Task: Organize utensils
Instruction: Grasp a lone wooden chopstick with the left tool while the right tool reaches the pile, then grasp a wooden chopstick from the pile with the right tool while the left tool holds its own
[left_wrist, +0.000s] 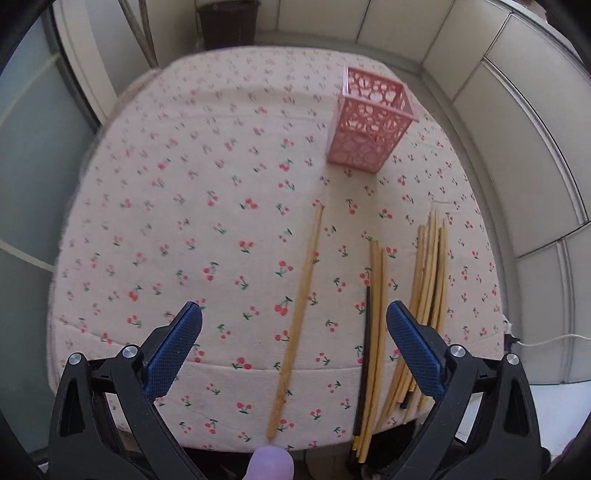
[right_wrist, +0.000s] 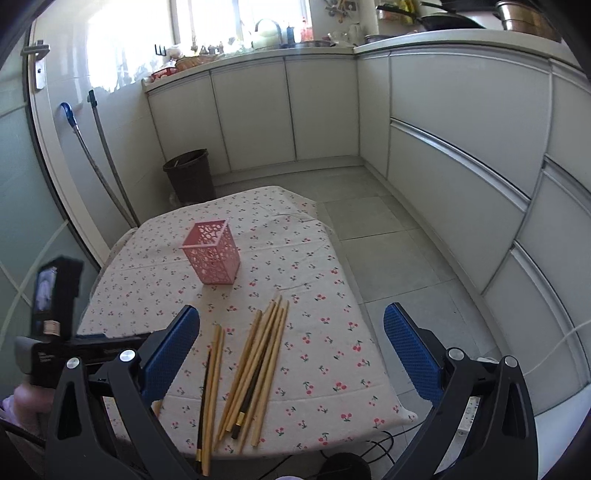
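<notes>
A pink perforated holder (left_wrist: 369, 125) stands upright and empty on a table with a cherry-print cloth (left_wrist: 192, 221); it also shows in the right wrist view (right_wrist: 213, 253). A single wooden chopstick (left_wrist: 297, 317) lies alone, between my open left gripper (left_wrist: 293, 314) fingers and below them. A small group of chopsticks with one dark one (left_wrist: 371, 350) lies to its right, and a larger bundle (left_wrist: 428, 280) further right. My right gripper (right_wrist: 291, 317) is open and empty above the bundle (right_wrist: 258, 365) and the small group (right_wrist: 210, 391).
A dark waste bin (right_wrist: 190, 177) stands on the floor beyond the table. White cabinets (right_wrist: 461, 147) line the right and back. The left gripper's body (right_wrist: 55, 321) shows at the left edge. A white cable (left_wrist: 546, 339) lies right of the table.
</notes>
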